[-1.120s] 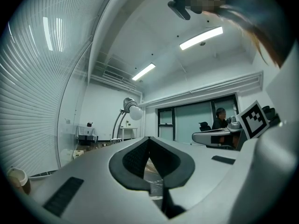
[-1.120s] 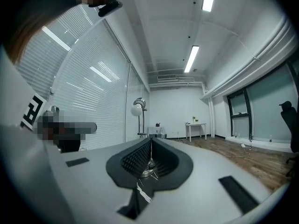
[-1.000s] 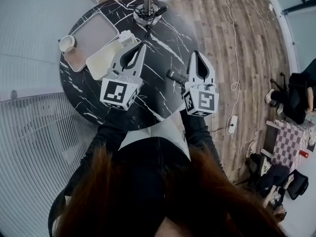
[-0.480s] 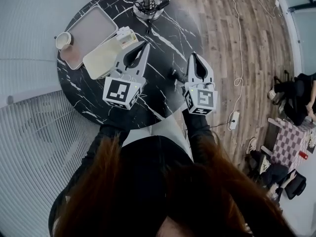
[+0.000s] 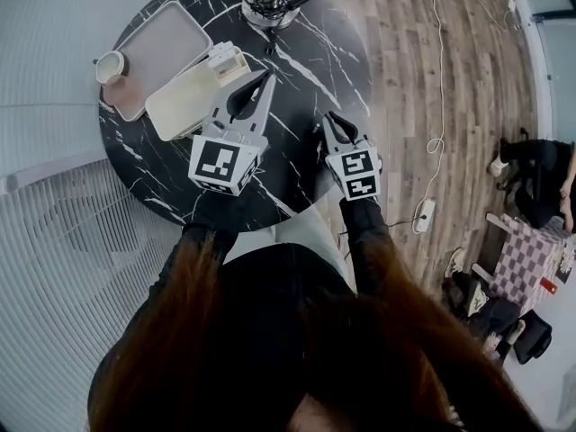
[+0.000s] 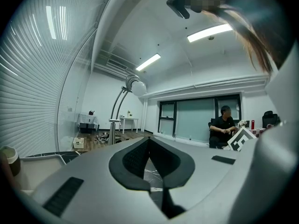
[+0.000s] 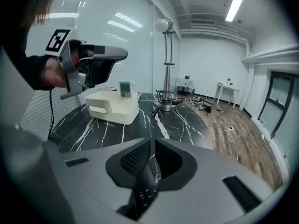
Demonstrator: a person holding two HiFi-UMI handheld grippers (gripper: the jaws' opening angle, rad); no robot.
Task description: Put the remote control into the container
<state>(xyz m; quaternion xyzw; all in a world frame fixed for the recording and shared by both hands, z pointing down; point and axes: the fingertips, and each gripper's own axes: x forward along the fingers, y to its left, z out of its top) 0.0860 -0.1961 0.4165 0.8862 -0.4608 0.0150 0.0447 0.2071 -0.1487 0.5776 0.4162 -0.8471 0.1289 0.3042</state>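
Observation:
The black remote control (image 7: 144,190) lies between the jaws of my right gripper (image 7: 152,141), which is shut on it, buttons facing up. In the head view that gripper (image 5: 330,122) hangs over the right part of the round black marble table (image 5: 297,70) and hides most of the remote. The container, a cream open box (image 5: 184,102), stands on the table's left; in the right gripper view this box (image 7: 112,107) is ahead and to the left. My left gripper (image 5: 266,79) is shut and empty, just right of the container, and it hovers above the box as the left gripper (image 7: 122,55).
A small white device (image 5: 229,61) stands at the box's far end. A grey tray (image 5: 166,43) and a cup (image 5: 108,66) are at the table's left. A lamp base (image 5: 270,7) with cables is at the back. A power strip (image 5: 423,214) lies on the wood floor.
My right gripper has tipped forward and down, so its marker cube now faces up, and it covers the remote that stuck out to its left. The left gripper has hardly moved.

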